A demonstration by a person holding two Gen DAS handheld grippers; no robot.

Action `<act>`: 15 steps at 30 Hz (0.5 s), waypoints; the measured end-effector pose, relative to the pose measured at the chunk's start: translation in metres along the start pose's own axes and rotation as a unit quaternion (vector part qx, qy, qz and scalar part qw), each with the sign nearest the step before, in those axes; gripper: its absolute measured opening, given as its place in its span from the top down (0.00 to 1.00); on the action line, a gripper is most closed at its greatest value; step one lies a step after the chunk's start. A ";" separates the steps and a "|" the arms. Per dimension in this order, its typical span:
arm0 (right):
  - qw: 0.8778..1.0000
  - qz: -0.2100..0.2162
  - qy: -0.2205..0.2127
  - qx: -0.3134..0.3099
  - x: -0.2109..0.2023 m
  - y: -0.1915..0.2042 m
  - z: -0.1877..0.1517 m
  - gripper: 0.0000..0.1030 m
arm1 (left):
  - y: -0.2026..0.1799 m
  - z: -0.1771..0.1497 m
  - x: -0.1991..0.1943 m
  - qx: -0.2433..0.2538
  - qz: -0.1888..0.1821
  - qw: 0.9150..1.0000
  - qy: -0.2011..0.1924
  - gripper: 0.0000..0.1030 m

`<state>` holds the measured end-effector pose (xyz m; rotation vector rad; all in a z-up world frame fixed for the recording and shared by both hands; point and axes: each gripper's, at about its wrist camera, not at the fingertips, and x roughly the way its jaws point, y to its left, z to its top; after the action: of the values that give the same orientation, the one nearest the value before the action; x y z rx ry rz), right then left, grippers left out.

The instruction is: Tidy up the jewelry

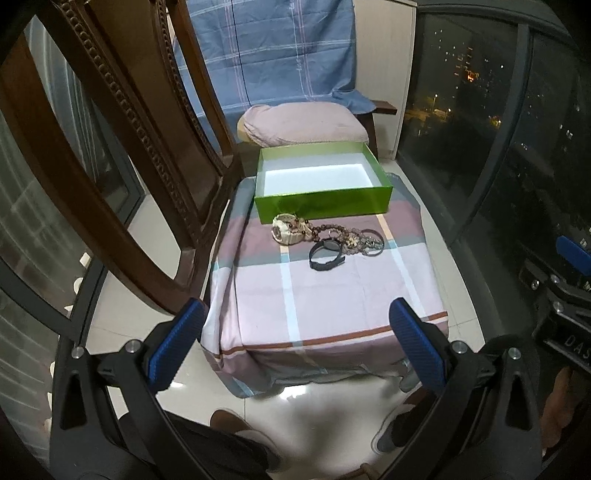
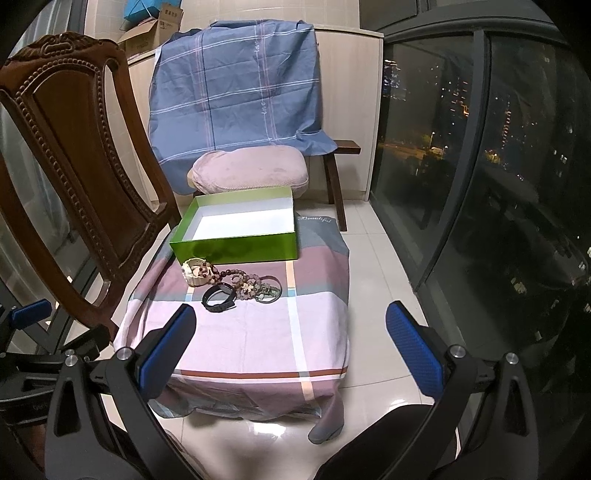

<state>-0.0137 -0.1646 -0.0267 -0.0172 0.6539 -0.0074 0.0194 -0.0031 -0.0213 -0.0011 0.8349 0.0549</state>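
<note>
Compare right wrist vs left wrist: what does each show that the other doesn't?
Right wrist only: cardboard boxes up behind the blue cloth, the chair's carved top rail, "Beautiful" lettering on the table cloth.
Left wrist only: a brown shoe on the floor below.
Both: empty green box, black band, bead pile, both grippers open, left gripper, right gripper.

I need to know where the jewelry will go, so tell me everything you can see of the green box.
The green box is a shallow, open rectangular box with glossy green outer walls and a white inside, cardboard by the look of it. It holds nothing and no lid shows. It sits flat at the far end of the plaid cloth, just behind the jewelry pile. The cream bracelet lies right at its front wall; contact cannot be told.
</note>
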 end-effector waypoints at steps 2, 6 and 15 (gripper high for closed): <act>1.000 0.002 -0.001 -0.002 0.002 0.000 -0.001 0.03 | 0.002 -0.002 -0.002 -0.006 -0.033 0.999 -0.030 0.04; 1.000 0.015 -0.004 0.001 0.006 -0.002 -0.002 0.03 | 0.009 -0.003 0.007 -0.018 -0.067 0.997 -0.017 0.04; 1.000 0.027 0.001 -0.001 0.035 -0.010 -0.009 0.03 | 0.006 -0.005 0.052 0.007 -0.045 0.999 -0.002 0.04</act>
<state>0.0082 -0.1752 -0.0552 -0.0014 0.6553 0.0448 0.0506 0.0052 -0.0629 -0.0263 0.8295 -0.0355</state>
